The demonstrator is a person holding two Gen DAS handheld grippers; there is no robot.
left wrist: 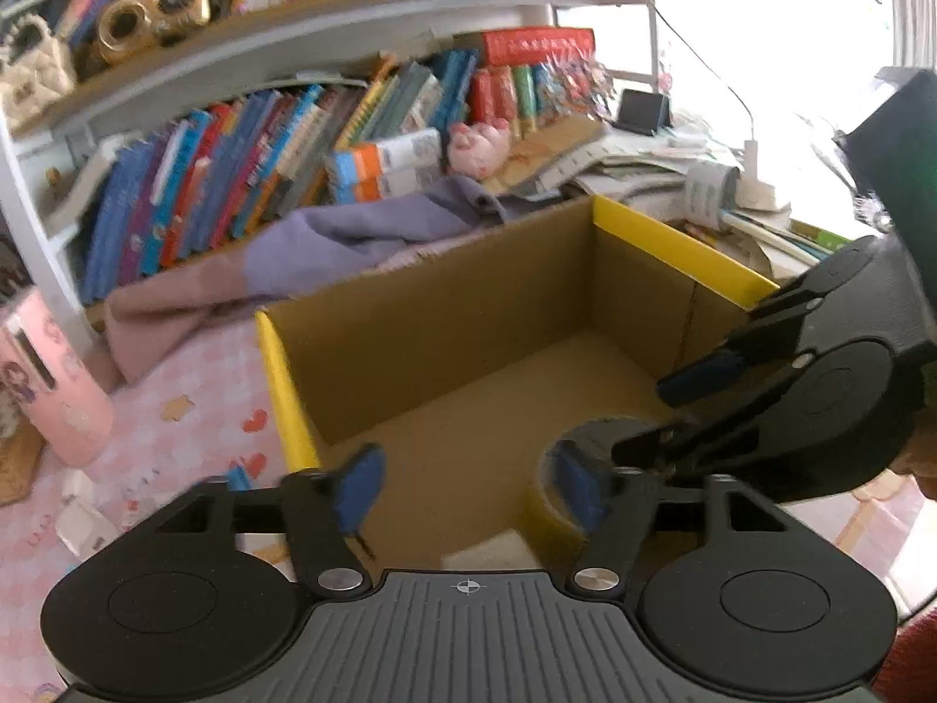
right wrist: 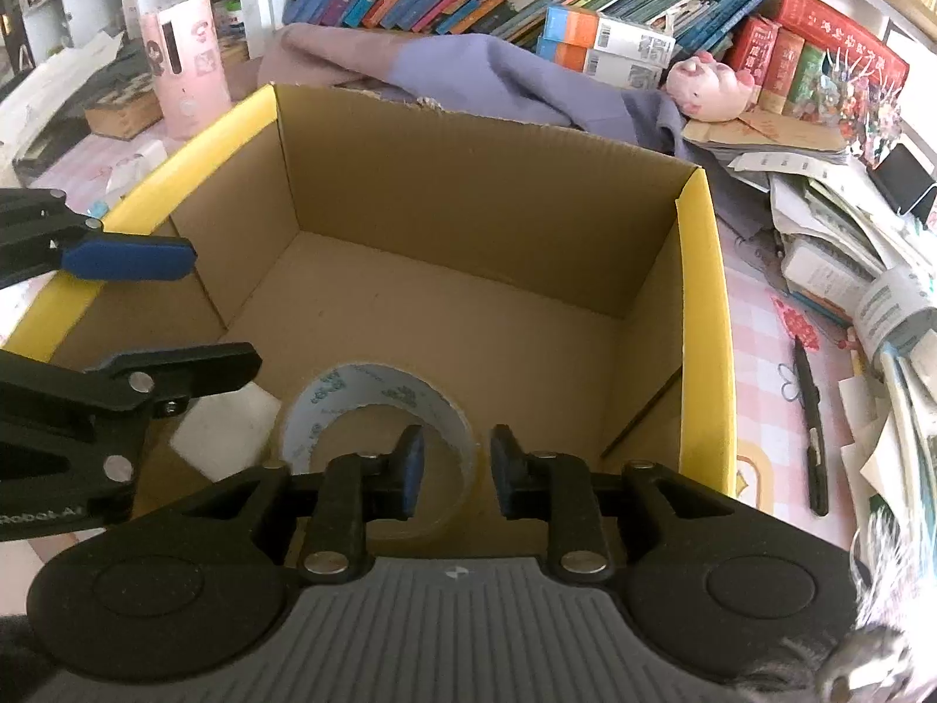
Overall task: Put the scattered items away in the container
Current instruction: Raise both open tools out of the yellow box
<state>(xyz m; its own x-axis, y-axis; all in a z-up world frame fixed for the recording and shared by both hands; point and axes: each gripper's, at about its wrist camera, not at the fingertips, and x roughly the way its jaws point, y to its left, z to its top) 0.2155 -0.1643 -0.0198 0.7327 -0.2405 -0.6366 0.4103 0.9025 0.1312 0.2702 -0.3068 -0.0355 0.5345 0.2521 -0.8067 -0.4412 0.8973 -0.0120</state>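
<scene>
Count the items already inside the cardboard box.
2: a tape roll near the front wall between the right gripper's open fingers, and a white pad to its left. The front corners are hidden.

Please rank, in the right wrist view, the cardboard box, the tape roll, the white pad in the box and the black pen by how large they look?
1. cardboard box, clearly largest.
2. tape roll.
3. white pad and black pen: unsure. The pen is longer but thin, and the left gripper hides part of the pad.
</scene>
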